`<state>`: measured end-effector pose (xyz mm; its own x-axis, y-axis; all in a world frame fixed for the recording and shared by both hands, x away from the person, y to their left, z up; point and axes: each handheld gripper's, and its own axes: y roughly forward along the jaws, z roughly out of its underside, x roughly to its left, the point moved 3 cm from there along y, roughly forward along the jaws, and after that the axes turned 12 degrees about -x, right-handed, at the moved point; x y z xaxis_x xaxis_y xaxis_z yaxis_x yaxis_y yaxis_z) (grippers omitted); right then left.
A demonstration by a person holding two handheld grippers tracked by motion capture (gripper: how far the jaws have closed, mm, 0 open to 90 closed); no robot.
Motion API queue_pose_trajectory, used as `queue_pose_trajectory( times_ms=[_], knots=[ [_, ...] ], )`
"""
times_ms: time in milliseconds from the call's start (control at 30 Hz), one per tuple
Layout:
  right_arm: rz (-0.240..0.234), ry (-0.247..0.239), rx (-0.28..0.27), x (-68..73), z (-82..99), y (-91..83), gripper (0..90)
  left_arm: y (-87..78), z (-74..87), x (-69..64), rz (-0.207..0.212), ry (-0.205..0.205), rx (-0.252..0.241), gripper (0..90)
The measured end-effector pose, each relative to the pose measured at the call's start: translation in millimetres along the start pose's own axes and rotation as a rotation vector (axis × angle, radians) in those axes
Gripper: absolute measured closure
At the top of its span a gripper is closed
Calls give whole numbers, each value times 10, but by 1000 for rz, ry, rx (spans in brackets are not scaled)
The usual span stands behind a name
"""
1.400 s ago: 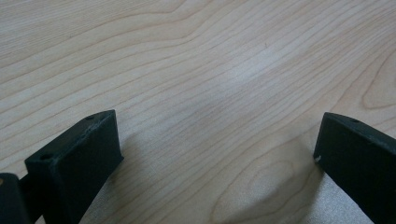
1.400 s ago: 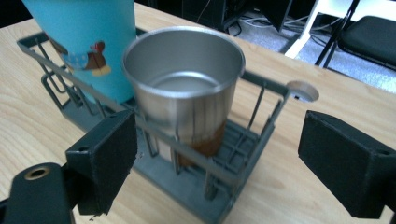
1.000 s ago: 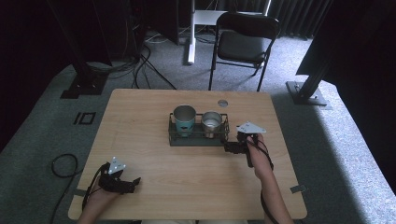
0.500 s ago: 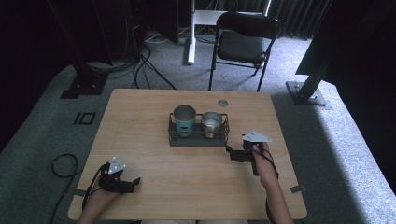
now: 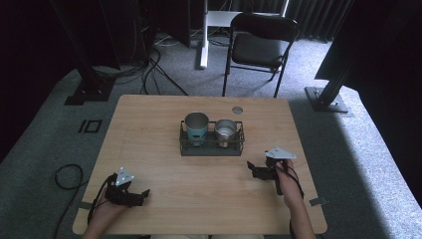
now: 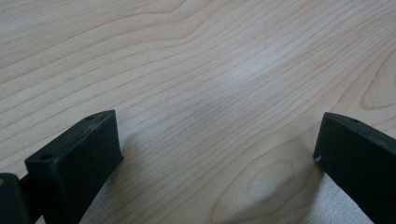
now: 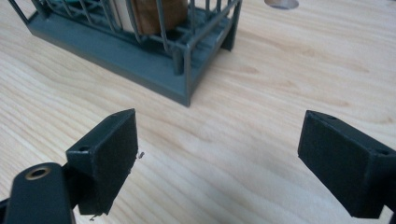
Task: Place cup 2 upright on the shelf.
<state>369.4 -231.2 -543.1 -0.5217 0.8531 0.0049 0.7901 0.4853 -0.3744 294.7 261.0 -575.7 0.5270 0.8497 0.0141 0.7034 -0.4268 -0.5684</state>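
Both pairs of jaws stand spread with nothing between them: the right gripper point(image 5: 260, 172) sits low over the table point(image 5: 149, 129), just near and right of the wire rack point(image 5: 211, 148), probably lined up to approach it, while the left gripper point(image 5: 130, 195) rests idle at the near left. At the table's middle, the dark rack holds a teal-banded metal cup point(image 5: 196, 126) on the left and a shorter steel cup point(image 5: 225, 131) beside it.

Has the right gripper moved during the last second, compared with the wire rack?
Yes. The right gripper has drawn back from the wire rack, toward the person's edge of the table, and it is open.
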Motion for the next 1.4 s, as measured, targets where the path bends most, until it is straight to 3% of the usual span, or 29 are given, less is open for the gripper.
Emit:
queue_pose_trajectory(
  times_ms=[933, 1167, 1400],
  knots=[
    [-4, -30, 90, -65, 377, -271, 119, 1, 0, 0, 0, 0, -1, 11],
    [-35, -79, 128, -26, 468, -381, 119, 0, 0, 1, 0, 0, 0, 11],
    [-56, -85, 149, -39, 530, -452, 119, 0, 0, 1, 0, 0, 0, 11]
  ],
)
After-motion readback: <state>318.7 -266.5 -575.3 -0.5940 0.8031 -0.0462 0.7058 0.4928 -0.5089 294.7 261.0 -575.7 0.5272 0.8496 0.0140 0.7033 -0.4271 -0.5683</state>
